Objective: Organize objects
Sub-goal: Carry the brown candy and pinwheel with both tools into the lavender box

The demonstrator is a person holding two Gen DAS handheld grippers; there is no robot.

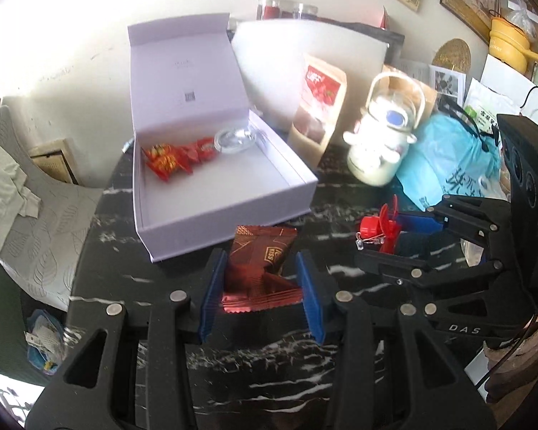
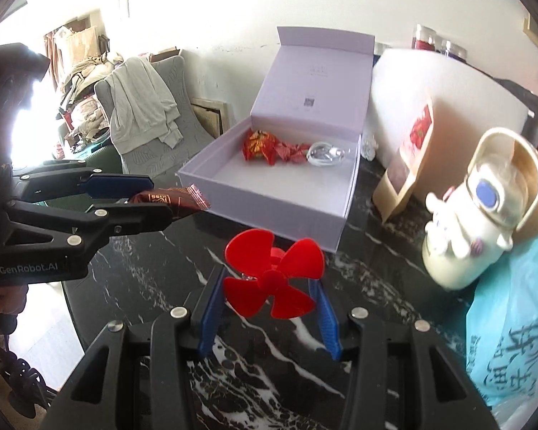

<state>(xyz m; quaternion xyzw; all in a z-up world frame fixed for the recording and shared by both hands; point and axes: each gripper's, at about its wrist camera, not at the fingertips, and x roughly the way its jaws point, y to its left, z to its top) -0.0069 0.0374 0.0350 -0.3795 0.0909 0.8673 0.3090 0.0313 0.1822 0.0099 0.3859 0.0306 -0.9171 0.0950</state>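
Note:
My left gripper [image 1: 262, 261] is shut on a dark red snack packet [image 1: 262, 268], held just in front of the open pale lilac box [image 1: 233, 215]. From the right wrist view the same packet [image 2: 172, 199] sticks out of the left gripper [image 2: 161, 197] near the box [image 2: 269, 200]. My right gripper [image 2: 269, 279] is shut on a small red fan [image 2: 274, 276], its blades facing the camera; the left wrist view shows this fan [image 1: 380, 229] in the right gripper [image 1: 401, 234]. Inside the box lie red wrapped sweets [image 1: 175, 157] and a clear plastic piece [image 1: 233, 139].
Both grippers hover over a black marble table [image 2: 287, 369]. A white figurine jar [image 2: 462, 236], a kraft snack pouch [image 1: 319, 107] and a blue plastic bag [image 2: 513, 337] crowd the right. A grey chair with clothes [image 2: 143, 114] stands left of the table.

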